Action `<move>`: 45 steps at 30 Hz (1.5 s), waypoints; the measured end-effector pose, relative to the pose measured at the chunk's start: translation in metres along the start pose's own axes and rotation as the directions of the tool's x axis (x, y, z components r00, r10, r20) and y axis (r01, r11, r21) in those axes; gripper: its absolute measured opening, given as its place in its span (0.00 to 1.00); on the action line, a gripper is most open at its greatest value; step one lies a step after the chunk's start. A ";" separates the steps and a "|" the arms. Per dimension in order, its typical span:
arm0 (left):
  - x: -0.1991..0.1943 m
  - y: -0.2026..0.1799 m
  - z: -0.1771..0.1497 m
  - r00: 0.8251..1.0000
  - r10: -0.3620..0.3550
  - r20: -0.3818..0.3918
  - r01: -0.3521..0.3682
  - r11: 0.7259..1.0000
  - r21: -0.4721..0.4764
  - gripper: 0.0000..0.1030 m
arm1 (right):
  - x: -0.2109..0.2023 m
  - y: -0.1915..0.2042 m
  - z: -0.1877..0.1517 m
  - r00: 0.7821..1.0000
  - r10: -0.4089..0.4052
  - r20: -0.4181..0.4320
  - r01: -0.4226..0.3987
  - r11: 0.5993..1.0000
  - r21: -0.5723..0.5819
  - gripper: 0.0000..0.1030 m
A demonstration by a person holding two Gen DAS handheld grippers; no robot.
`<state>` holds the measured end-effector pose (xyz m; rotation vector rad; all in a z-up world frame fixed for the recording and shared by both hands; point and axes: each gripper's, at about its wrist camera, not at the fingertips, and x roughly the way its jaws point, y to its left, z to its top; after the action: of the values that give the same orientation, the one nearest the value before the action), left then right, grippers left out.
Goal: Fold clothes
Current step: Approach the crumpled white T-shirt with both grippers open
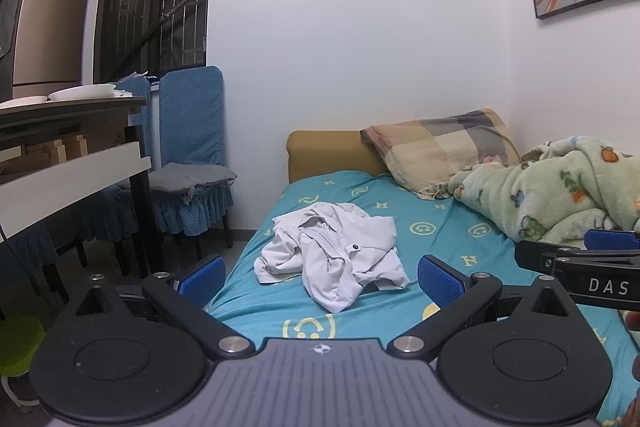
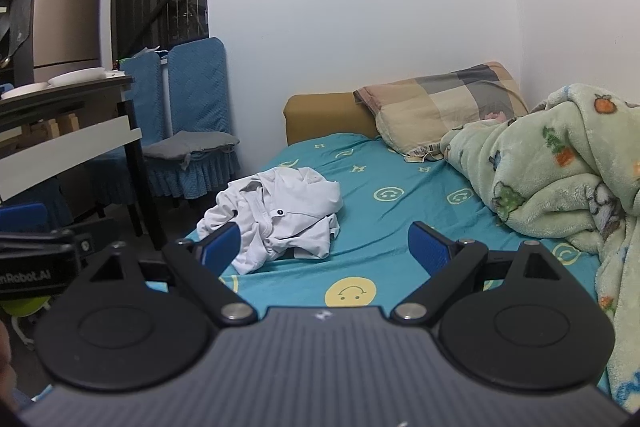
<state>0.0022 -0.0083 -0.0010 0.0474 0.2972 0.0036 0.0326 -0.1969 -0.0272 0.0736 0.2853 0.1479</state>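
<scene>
A crumpled white shirt [image 1: 332,251] with a dark button lies in a heap on the teal bed sheet [image 1: 440,227]. It also shows in the right wrist view [image 2: 276,215], left of centre. My left gripper [image 1: 320,273] is open and empty, held above the near end of the bed, short of the shirt. My right gripper [image 2: 324,247] is open and empty, held to the right of the shirt. Each gripper shows at the edge of the other's view, the right one [image 1: 580,259] and the left one [image 2: 40,251].
A checked pillow [image 1: 440,151] and a green fleece blanket [image 1: 560,195] lie at the bed's far right. A yellow headboard [image 1: 328,151] stands against the white wall. Blue-covered chairs [image 1: 192,155] and a table [image 1: 68,115] with plates stand to the left.
</scene>
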 end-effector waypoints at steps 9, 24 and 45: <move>-0.013 0.001 0.001 1.000 -0.016 0.002 0.016 1.000 -0.012 1.00 | -0.004 0.001 0.001 1.000 -0.018 0.013 0.018 1.000 0.006 0.89; -0.023 0.008 0.012 0.998 -0.053 -0.014 0.053 0.999 -0.003 1.00 | -0.020 0.006 0.024 1.000 -0.005 0.030 0.004 0.999 0.053 0.89; 0.049 -0.004 0.044 0.974 -0.117 -0.196 0.090 0.986 -0.143 0.99 | -0.023 -0.042 0.136 0.996 0.008 0.090 -0.035 0.952 0.304 0.89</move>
<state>0.0616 -0.0140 0.0264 -0.1022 0.5040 -0.0761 0.0557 -0.2490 0.1056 0.3897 0.2177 0.1208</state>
